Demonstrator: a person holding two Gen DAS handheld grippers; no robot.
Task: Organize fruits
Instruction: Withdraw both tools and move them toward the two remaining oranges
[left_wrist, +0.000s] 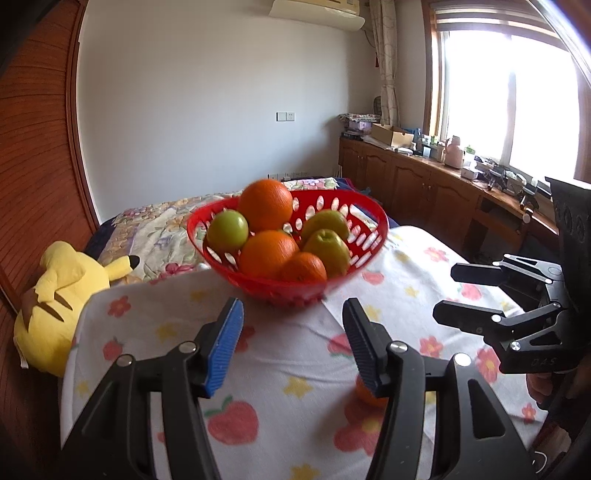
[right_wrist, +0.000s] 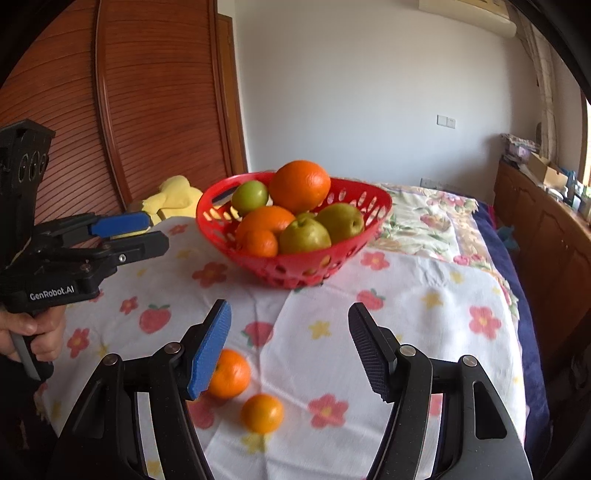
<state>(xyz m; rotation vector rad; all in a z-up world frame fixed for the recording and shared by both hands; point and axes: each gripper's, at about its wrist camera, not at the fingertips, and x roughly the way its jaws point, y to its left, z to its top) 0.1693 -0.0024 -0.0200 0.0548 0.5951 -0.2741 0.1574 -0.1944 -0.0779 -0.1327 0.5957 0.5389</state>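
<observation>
Left wrist view: my left gripper (left_wrist: 291, 339) fills the lower frame, fingers spread wide and holding nothing, hovering over the flowered cloth (left_wrist: 280, 369). One small orange (left_wrist: 367, 395) peeks out behind my right-hand finger at lower right of centre. Above the fingertips, mid-frame, stands the red basket (left_wrist: 369, 210), piled with oranges and green fruit. My right gripper (left_wrist: 465, 295) enters from the right edge, fingers parted, level with the basket's base and pointing left.

Right wrist view: my right gripper (right_wrist: 290, 347) is likewise spread wide and empty. Two small oranges lie on the cloth at lower centre: one (right_wrist: 231, 373) just behind the blue left pad, the other (right_wrist: 262, 412) between the fingers. The basket (right_wrist: 207, 218) sits above, mid-frame. My left gripper (right_wrist: 147, 230), held in a hand (right_wrist: 33, 332) at left edge, points right.
</observation>
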